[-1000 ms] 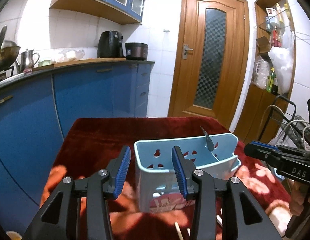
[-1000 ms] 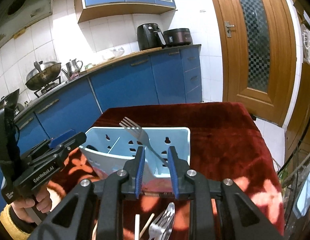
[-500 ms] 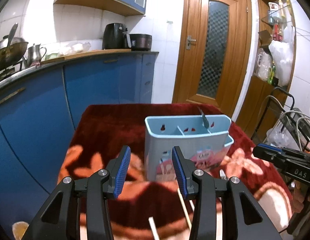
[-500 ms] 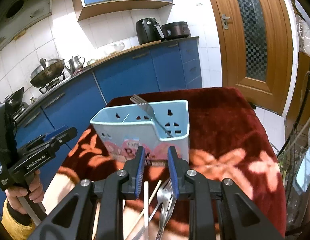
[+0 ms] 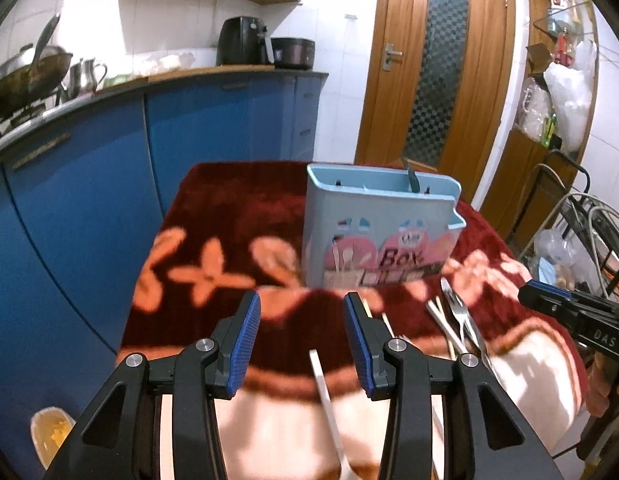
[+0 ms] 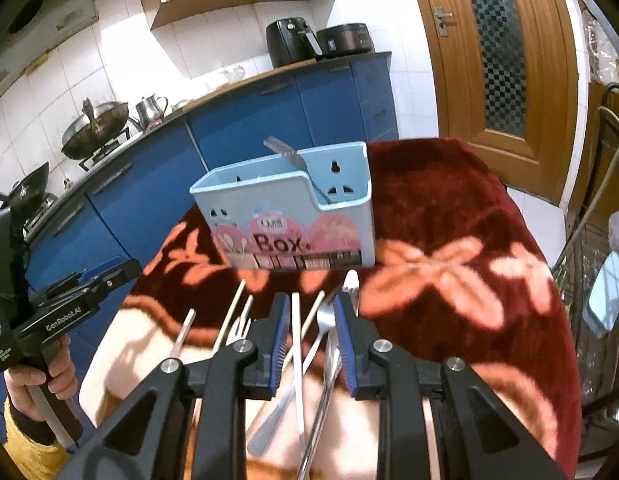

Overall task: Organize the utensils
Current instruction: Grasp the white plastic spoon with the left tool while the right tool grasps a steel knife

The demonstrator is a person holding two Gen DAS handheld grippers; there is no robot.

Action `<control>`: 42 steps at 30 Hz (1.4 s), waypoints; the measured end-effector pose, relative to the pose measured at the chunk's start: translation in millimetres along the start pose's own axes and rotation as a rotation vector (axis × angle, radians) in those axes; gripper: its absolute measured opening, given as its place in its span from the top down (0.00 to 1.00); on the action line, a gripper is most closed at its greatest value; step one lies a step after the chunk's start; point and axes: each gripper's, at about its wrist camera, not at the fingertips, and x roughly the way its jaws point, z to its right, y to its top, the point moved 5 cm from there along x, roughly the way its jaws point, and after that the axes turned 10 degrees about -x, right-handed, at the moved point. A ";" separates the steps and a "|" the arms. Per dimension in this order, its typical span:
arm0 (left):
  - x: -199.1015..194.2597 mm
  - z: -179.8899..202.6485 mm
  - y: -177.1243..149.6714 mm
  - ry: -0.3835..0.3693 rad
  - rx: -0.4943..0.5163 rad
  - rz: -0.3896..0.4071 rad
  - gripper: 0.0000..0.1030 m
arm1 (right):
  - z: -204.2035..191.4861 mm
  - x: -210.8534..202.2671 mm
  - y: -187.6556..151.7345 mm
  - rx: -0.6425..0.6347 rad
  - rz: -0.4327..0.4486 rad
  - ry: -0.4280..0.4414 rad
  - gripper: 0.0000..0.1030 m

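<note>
1. Left gripper (image 5: 301, 320), marked "GenRobot.AI", hovers with jaws parted, holding nothing
2. Pale blue caddy (image 6: 285, 216) labelled "Box" stands upright mid-desk on the red floral cloth (image 6: 449, 208); a fork (image 6: 287, 154) leans in its right compartment, tines up
3. Loose utensils (image 6: 309, 344) lie lengthwise toward the caddy beneath the right gripper (image 6: 309, 316), its narrowly parted jaws empty

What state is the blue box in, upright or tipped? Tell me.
Upright. The blue box stands flat on the red cloth, open top upward, one fork leaning out.
</note>
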 end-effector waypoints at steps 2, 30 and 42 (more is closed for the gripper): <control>-0.6 -0.8 -7.5 -0.007 -0.006 -0.029 0.57 | -0.2 -0.8 -6.9 -0.004 -0.021 -0.006 0.75; 42.9 -2.3 -74.6 0.060 0.051 -0.418 0.57 | -4.0 39.9 -52.6 0.009 -0.364 0.030 0.74; 52.7 -0.7 -70.4 0.033 0.056 -0.532 0.81 | 5.1 60.2 -42.0 0.021 -0.467 0.028 0.74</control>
